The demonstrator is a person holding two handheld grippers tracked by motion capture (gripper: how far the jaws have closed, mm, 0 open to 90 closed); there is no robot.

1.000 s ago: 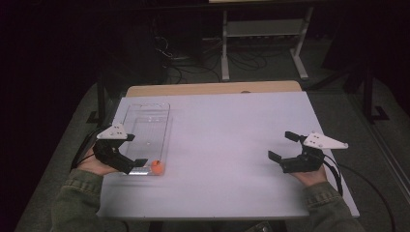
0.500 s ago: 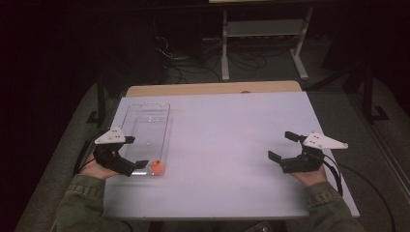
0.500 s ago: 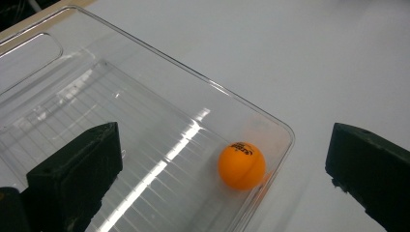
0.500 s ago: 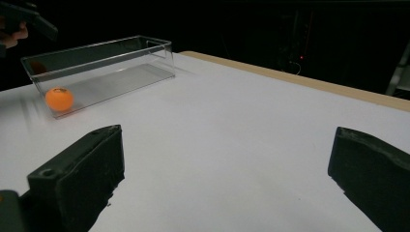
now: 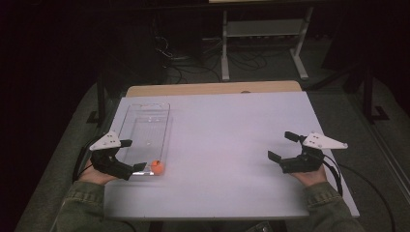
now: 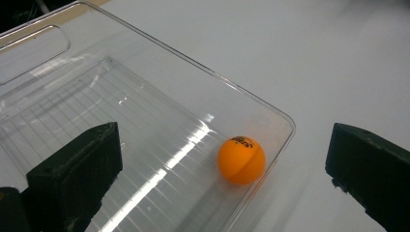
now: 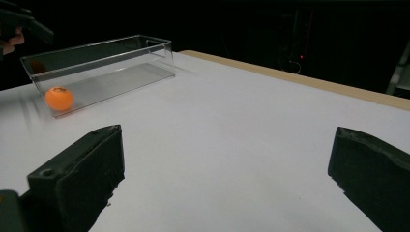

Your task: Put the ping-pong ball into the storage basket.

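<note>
An orange ball lies inside a clear plastic bin, in its near right corner. My left gripper hovers open at the bin's near end. In the left gripper view the ball rests against the bin wall, ahead of the open left gripper. One jaw is over the bin floor and the other is over the table outside it. My right gripper is open and empty at the table's right side, far from the bin. In the right gripper view the ball and the bin show beyond the right gripper.
The white table has a wooden strip along its far edge. Behind it stands a metal shelf frame with cables on the dark floor. The person's sleeves come in at the bottom corners of the high view.
My left gripper has drawn back slightly toward the table's near edge. The ball, the bin and the right gripper have stayed in place.
</note>
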